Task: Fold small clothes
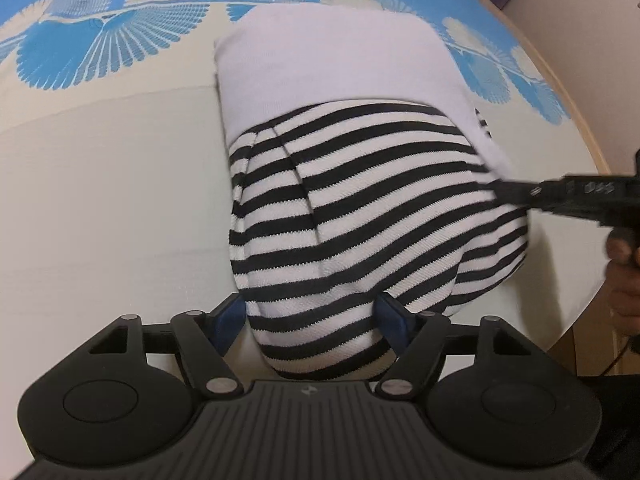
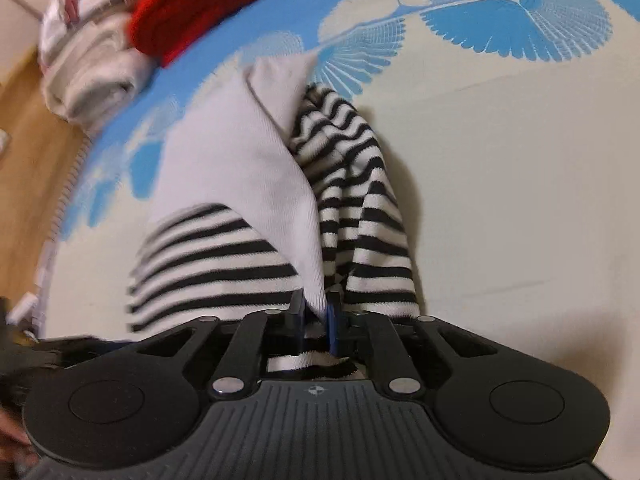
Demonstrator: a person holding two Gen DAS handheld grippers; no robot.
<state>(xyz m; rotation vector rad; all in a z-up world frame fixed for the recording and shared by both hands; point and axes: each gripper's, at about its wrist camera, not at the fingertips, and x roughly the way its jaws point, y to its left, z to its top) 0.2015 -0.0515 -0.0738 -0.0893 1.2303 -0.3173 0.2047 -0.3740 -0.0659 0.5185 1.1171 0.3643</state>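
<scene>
Your left gripper (image 1: 312, 320) is sitting spread wide, its two blue-padded fingers (image 1: 228, 320) standing on either side of the near end of the striped garment (image 1: 360, 208); the pads look close to the cloth, but whether they are pressing it you cannot tell from this view. The garment is lying on the bed cover (image 1: 100, 200), a smooth cream sheet printed with fan-shaped blue and white feathery motifs; it is a ribbed knit in black and white bands, rounded and puffed at the near end, with a plain white panel (image 1: 320, 60) making up the far half.

Your right gripper (image 2: 318, 316) is pinching a gathered ridge of the same garment (image 2: 224, 256), the fingers drawn almost together on a fold where the white panel (image 2: 224, 160) is meeting the stripes; the cloth is rising toward the grip in a tent-like peak, with a striped flap hanging in soft pleats on the right side. From the left wrist view, that gripper (image 1: 508, 190) is reaching in as a dark bar from the right edge, touching the garment's right side, with your right hand (image 1: 624, 280) behind it.

A pile of folded clothes (image 2: 100, 76), off-white terry topped by a red knit piece (image 2: 208, 4), is resting well apart at the far left of the cover, near the wooden floor (image 2: 24, 140).
</scene>
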